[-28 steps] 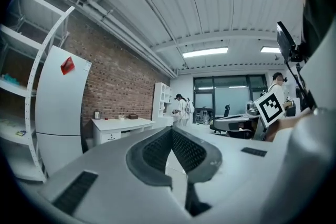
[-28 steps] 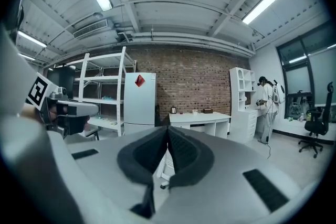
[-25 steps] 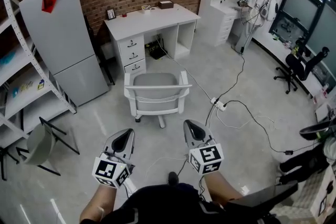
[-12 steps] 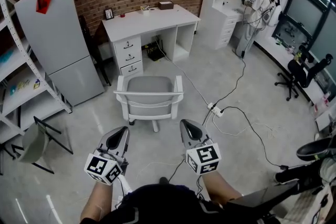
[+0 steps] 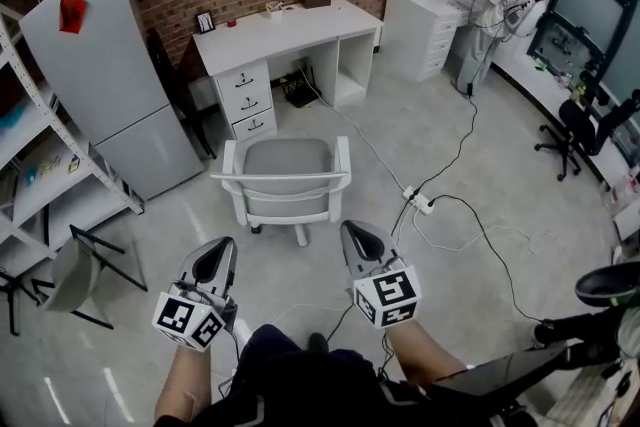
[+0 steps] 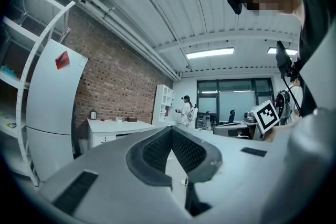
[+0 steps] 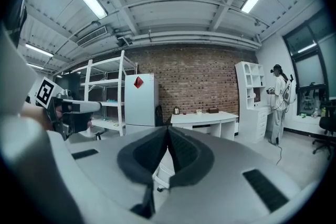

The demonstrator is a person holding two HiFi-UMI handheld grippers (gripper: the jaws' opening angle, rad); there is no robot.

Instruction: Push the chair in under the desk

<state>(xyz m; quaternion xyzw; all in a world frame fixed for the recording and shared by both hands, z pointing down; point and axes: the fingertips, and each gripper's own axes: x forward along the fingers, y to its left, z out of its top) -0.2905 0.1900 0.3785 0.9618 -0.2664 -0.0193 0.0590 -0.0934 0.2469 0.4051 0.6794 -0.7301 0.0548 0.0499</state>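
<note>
A grey and white chair [image 5: 286, 181] stands on the floor with its back towards me, apart from the white desk [image 5: 285, 33] by the brick wall. The desk also shows in the left gripper view as a white desk [image 6: 113, 128] and in the right gripper view as a white desk [image 7: 207, 118]. My left gripper [image 5: 213, 257] and right gripper [image 5: 359, 243] hover short of the chair back, both shut and empty. The same holds in the gripper views: left gripper [image 6: 171, 131] and right gripper [image 7: 167, 129] show their jaws pressed together, with nothing between them.
A grey fridge [image 5: 112, 75] stands left of the desk, with white shelving [image 5: 40, 165] and a folding chair [image 5: 85, 275] further left. A power strip [image 5: 417, 203] and cables cross the floor on the right. A person [image 5: 500, 0] stands by the far shelves; a black office chair [image 5: 580, 130] is right.
I have come closer to the chair and the view has shifted slightly; both grippers stayed shut and moved a little towards the chair back.
</note>
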